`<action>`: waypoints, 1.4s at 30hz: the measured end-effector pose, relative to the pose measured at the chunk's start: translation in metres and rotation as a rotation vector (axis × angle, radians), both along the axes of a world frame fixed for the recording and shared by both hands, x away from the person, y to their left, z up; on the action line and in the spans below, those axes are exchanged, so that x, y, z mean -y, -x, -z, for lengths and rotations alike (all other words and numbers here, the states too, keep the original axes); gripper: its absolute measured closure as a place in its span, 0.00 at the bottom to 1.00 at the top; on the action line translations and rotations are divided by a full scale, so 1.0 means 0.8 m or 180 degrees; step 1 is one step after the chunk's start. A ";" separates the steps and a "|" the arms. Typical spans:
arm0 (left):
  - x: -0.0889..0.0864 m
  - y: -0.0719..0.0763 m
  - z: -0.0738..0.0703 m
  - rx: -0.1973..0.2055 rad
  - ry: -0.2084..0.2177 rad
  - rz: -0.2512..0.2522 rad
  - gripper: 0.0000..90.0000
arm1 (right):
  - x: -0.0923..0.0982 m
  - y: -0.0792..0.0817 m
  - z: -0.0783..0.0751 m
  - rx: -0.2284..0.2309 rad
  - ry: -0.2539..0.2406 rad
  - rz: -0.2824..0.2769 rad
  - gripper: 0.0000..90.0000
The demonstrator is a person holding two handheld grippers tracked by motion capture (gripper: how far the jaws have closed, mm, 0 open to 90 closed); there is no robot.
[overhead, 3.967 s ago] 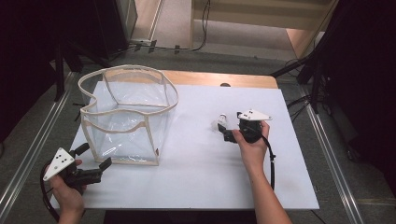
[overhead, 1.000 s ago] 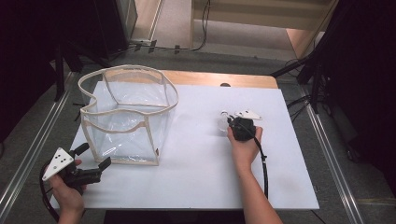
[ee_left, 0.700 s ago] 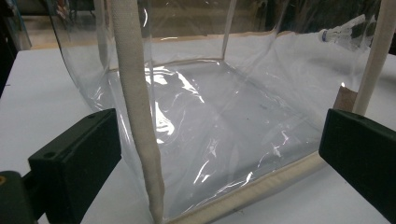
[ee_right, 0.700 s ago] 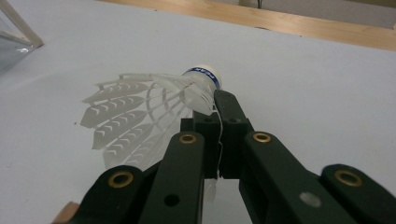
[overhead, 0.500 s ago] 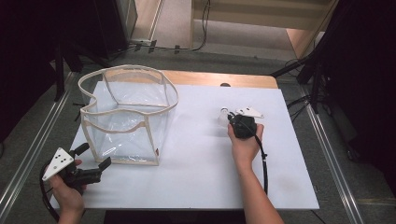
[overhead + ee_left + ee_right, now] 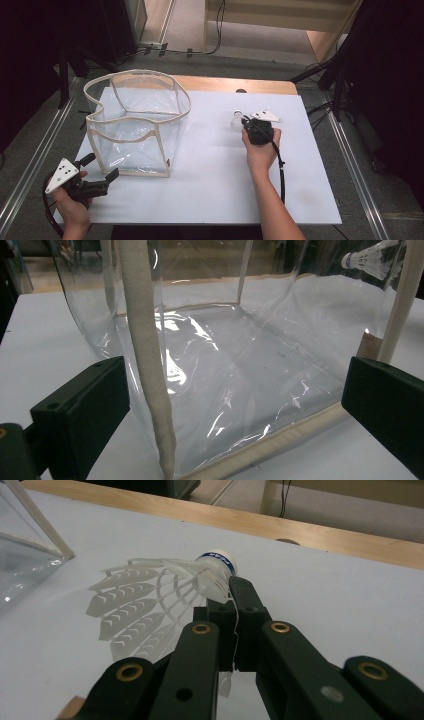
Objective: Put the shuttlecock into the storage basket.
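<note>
Pinching the shuttlecock (image 6: 165,587) by its thin skirt, my right gripper's (image 6: 244,122) fingers are closed on it; it may slip out. Left gripper (image 6: 102,167) fingers gape, straddling the bag (image 6: 240,380) corner.

Table: white top, wood strip along far edge

White table (image 6: 210,190) bears a clear bag (image 6: 137,125) with cream trim, standing open at the left; wooden edge (image 6: 225,84) exposed behind
</note>
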State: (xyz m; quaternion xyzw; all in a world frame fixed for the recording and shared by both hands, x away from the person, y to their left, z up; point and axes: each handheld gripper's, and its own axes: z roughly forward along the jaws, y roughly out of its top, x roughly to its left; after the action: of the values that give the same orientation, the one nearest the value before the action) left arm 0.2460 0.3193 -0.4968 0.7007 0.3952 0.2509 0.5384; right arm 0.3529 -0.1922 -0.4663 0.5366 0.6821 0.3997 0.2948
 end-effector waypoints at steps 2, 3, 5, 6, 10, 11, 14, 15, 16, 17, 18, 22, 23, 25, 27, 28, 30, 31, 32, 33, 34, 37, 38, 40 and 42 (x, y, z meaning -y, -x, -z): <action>0.000 0.000 0.000 0.0001 0.0004 -0.0001 0.00 | -0.002 0.000 -0.004 0.0012 -0.0004 -0.0012 0.96; 0.000 0.000 0.000 0.0001 0.0002 -0.0001 0.00 | -0.003 0.000 -0.005 0.0021 -0.0006 -0.0015 0.96; 0.000 0.000 0.000 0.0000 -0.0004 0.0000 0.00 | -0.004 -0.001 -0.009 0.0039 -0.0004 -0.0027 0.96; 0.000 0.000 0.000 0.0000 -0.0006 0.0000 0.00 | -0.004 -0.001 -0.010 0.0056 -0.0005 -0.0033 0.96; 0.000 0.000 0.000 0.0001 -0.0003 0.0002 0.00 | -0.007 -0.001 -0.020 0.0095 -0.0013 -0.0061 0.96; 0.000 0.000 0.000 0.0001 -0.0001 0.0001 0.00 | -0.009 -0.001 -0.022 0.0092 -0.0026 -0.0054 0.96; 0.000 0.000 0.000 0.0000 -0.0006 0.0003 0.00 | -0.012 -0.001 -0.029 0.0119 -0.0031 -0.0083 0.96; 0.000 0.000 0.000 0.0003 -0.0003 0.0006 0.00 | -0.014 -0.001 -0.031 0.0135 -0.0035 -0.0091 0.96; 0.000 0.000 0.000 0.0003 -0.0005 0.0006 0.00 | -0.015 -0.001 -0.033 0.0143 -0.0032 -0.0098 0.96; 0.000 0.000 0.000 0.0005 0.0002 0.0005 0.00 | -0.017 -0.001 -0.035 0.0148 -0.0036 -0.0107 0.96; 0.000 0.000 0.000 0.0003 -0.0003 0.0006 0.00 | -0.017 -0.001 -0.037 0.0156 -0.0036 -0.0117 0.96; 0.000 0.000 0.000 0.0005 0.0000 0.0008 0.00 | -0.023 -0.002 -0.044 0.0179 -0.0048 -0.0144 0.96; 0.000 0.000 0.000 0.0008 0.0000 0.0005 0.00 | -0.025 -0.002 -0.046 0.0194 -0.0050 -0.0160 0.96; 0.000 0.000 0.000 0.0010 -0.0001 0.0006 0.00 | -0.028 -0.002 -0.049 0.0205 -0.0062 -0.0177 0.96; 0.000 0.000 0.000 0.0011 0.0001 0.0005 0.00 | -0.031 -0.002 -0.053 0.0212 -0.0076 -0.0203 0.96; 0.000 0.000 0.000 0.0012 0.0003 0.0009 0.00 | -0.032 -0.002 -0.055 0.0223 -0.0080 -0.0212 0.96; 0.000 0.001 0.000 0.0018 0.0009 0.0010 0.00 | -0.035 -0.001 -0.058 0.0237 -0.0082 -0.0228 0.96; 0.000 0.001 0.000 0.0019 0.0011 0.0013 0.00 | -0.036 -0.001 -0.060 0.0233 -0.0088 -0.0233 0.96; -0.001 0.001 0.000 0.0019 0.0013 0.0013 0.00 | -0.038 -0.001 -0.062 0.0242 -0.0094 -0.0244 0.96; -0.001 0.001 0.000 0.0019 0.0014 0.0014 0.00 | -0.039 -0.001 -0.064 0.0242 -0.0096 -0.0251 0.96; -0.001 0.000 0.000 0.0023 0.0018 0.0020 0.00 | -0.039 -0.001 -0.065 0.0252 -0.0091 -0.0263 0.96; 0.000 0.000 0.000 0.0025 0.0031 0.0019 0.00 | -0.043 -0.001 -0.071 0.0286 -0.0105 -0.0281 0.96; 0.000 0.000 0.000 0.0025 0.0030 0.0020 0.00 | -0.044 -0.001 -0.073 0.0292 -0.0111 -0.0297 0.96; -0.001 0.000 0.000 0.0025 0.0022 0.0021 0.00 | -0.046 -0.001 -0.076 0.0308 -0.0117 -0.0300 0.96; 0.000 0.001 0.000 0.0027 0.0030 0.0023 0.00 | -0.049 -0.001 -0.078 0.0316 -0.0127 -0.0320 0.96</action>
State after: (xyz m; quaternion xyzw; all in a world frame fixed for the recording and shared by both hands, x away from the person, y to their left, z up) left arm 0.2456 0.3197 -0.4967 0.6986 0.3915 0.2501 0.5442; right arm 0.3539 -0.1534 -0.4036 0.4870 0.6847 0.4537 0.2970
